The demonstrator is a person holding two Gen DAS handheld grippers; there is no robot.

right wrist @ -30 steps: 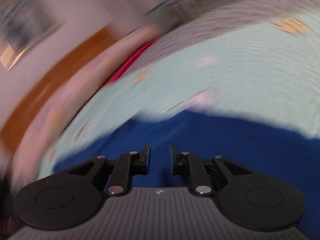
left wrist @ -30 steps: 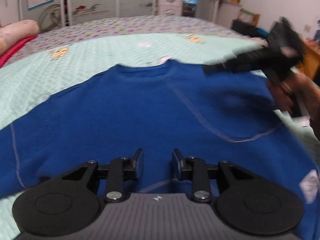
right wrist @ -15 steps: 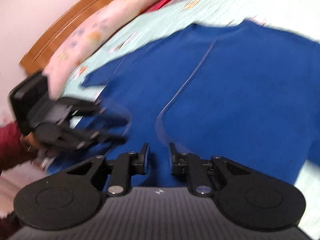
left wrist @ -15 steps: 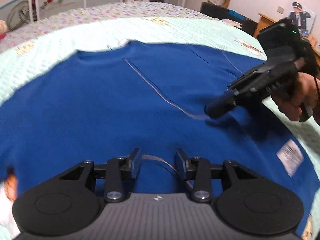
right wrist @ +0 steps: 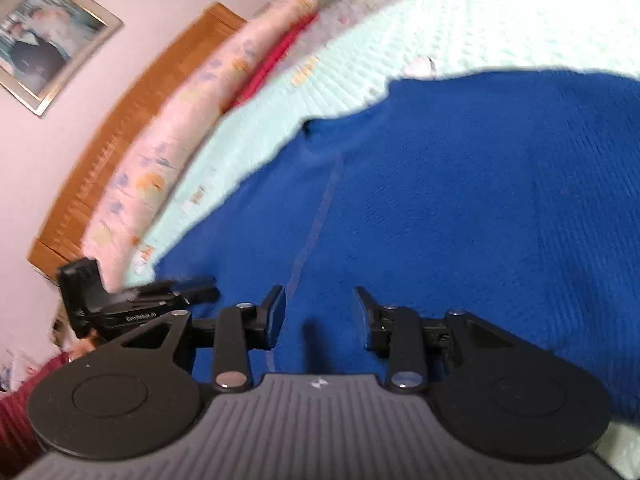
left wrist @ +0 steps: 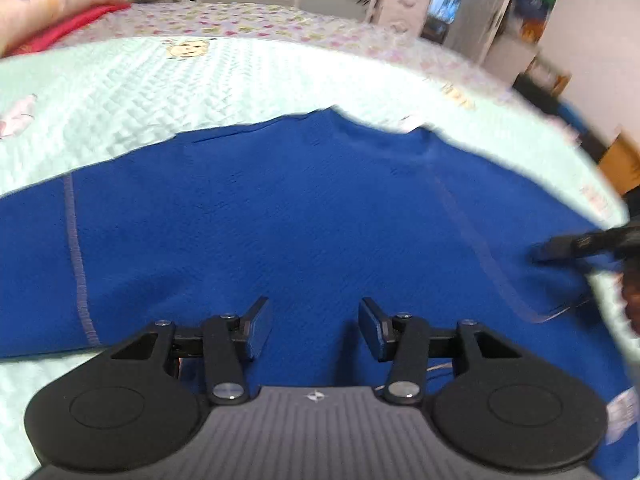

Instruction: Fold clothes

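With the blue shirt [left wrist: 304,216] lying flat on the bed cover [left wrist: 120,92] and both your left gripper [left wrist: 314,326] and right gripper [right wrist: 318,316] opening empty above it, a shallow pinch may miss the lower layer.

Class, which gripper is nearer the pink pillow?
Left. The left gripper is at the edge of the blue sweater facing the pink pillow; the right gripper is farther in over it. Both jaws are opening, empty.

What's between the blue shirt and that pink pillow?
Only pale green quilted bedspread separates the blue shirt from the pink pillow, per the right wrist view.
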